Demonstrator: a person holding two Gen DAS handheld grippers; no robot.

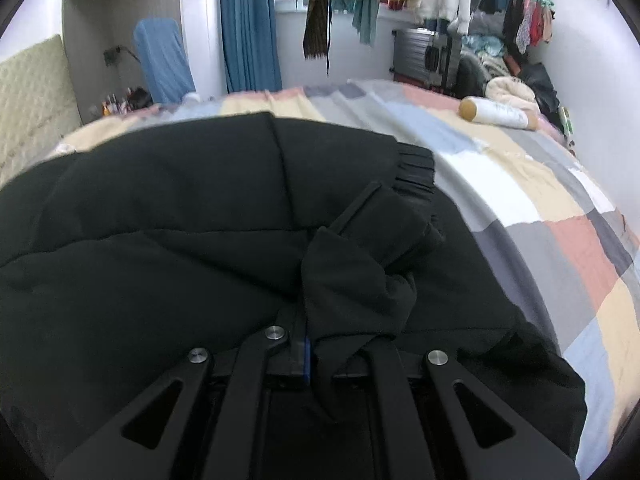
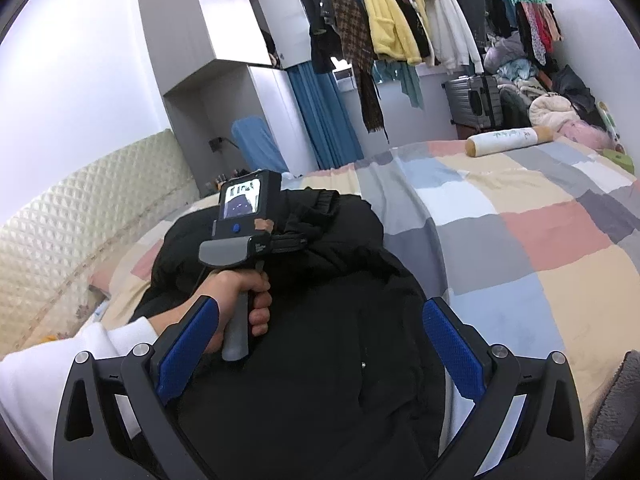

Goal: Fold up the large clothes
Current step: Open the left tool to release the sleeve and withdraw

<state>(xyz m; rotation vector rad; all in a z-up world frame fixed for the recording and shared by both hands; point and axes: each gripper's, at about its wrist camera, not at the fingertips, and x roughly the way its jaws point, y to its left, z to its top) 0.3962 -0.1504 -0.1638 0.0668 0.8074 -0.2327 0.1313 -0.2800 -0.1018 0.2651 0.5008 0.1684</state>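
A large black padded jacket lies bunched on the checked bedspread; its ribbed cuff points toward the far side of the bed. My left gripper is shut on a bunched fold of the jacket, which drapes over its fingers. The right wrist view shows the same jacket, with a hand holding the left gripper against the jacket's far end. My right gripper hovers open above the near part of the jacket, blue pads wide apart with nothing between them.
A white bolster pillow lies at the far side of the bed. A quilted headboard runs along the left. Beyond the bed are a grey suitcase, heaped clothes, hanging garments and a blue curtain.
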